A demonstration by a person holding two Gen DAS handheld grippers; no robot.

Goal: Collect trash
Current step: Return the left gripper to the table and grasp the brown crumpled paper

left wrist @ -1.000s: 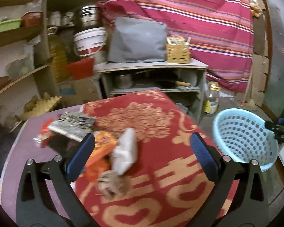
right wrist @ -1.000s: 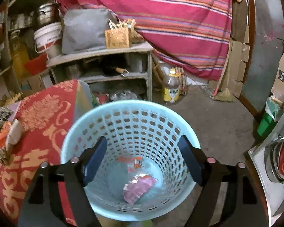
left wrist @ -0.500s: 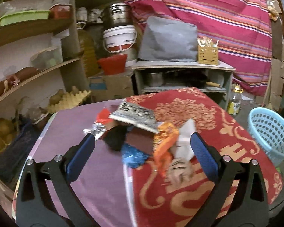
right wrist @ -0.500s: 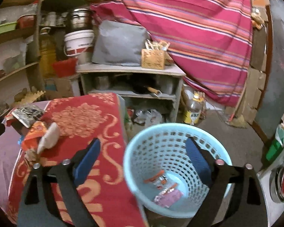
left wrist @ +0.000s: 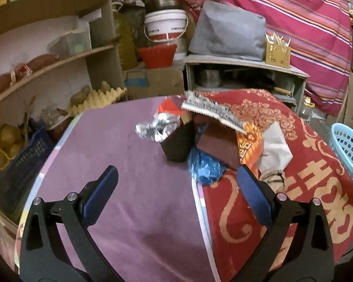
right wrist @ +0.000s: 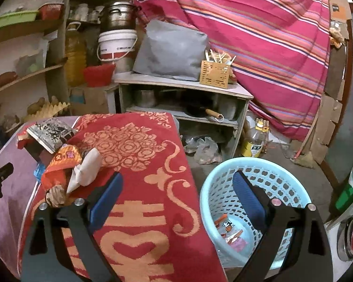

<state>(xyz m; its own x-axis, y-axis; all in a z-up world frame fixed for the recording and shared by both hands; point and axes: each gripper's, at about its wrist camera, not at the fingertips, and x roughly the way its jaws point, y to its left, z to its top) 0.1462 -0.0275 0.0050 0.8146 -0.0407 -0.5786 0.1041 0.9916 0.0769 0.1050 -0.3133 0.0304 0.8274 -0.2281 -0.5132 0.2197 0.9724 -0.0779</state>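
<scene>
Left wrist view: a heap of trash (left wrist: 211,138) sits at the centre of the frame, on the seam where a purple table top (left wrist: 129,176) meets a red and gold cloth (left wrist: 306,188). The heap holds a crumpled silver foil wrapper (left wrist: 156,128), a blue plastic bag (left wrist: 206,168), an orange snack packet (left wrist: 249,144), a pale crumpled paper (left wrist: 276,148) and a grey printed booklet (left wrist: 214,111) lying on top. The left gripper (left wrist: 176,176) hovers in the lower half of the frame, jaws spread wide and empty, just short of the blue bag.

Right wrist view: the right gripper (right wrist: 177,181) is also spread wide with nothing between its fingers. A light blue basket (right wrist: 294,188) stands on the floor at lower right, beside the table, with a few wrappers already inside. The same heap lies at middle left.

The next pick likely goes best on a loose outer piece, such as the blue bag or foil, pinched at a raised fold so the booklet above does not slide off.
</scene>
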